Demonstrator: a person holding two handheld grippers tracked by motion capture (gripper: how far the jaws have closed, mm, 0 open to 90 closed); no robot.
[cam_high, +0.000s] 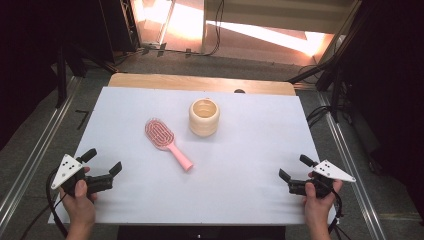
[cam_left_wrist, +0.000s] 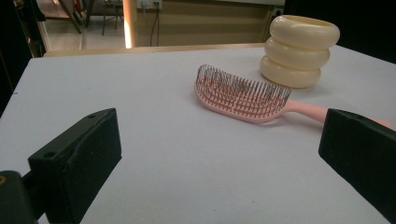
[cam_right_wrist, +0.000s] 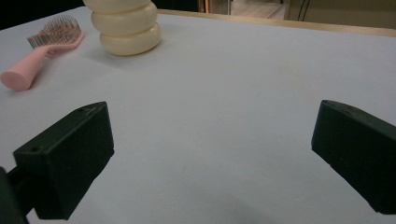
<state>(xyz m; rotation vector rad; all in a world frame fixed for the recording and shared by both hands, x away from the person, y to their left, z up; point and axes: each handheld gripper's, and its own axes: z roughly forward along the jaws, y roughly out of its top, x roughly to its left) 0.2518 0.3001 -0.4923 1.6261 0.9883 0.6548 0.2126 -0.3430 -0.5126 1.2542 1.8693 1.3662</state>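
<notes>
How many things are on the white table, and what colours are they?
Pink: 1, the hairbrush, lying bristles up.
Cream: 1, the ribbed cup, standing upright beside the brush.
Total: 2 things on the table.
</notes>
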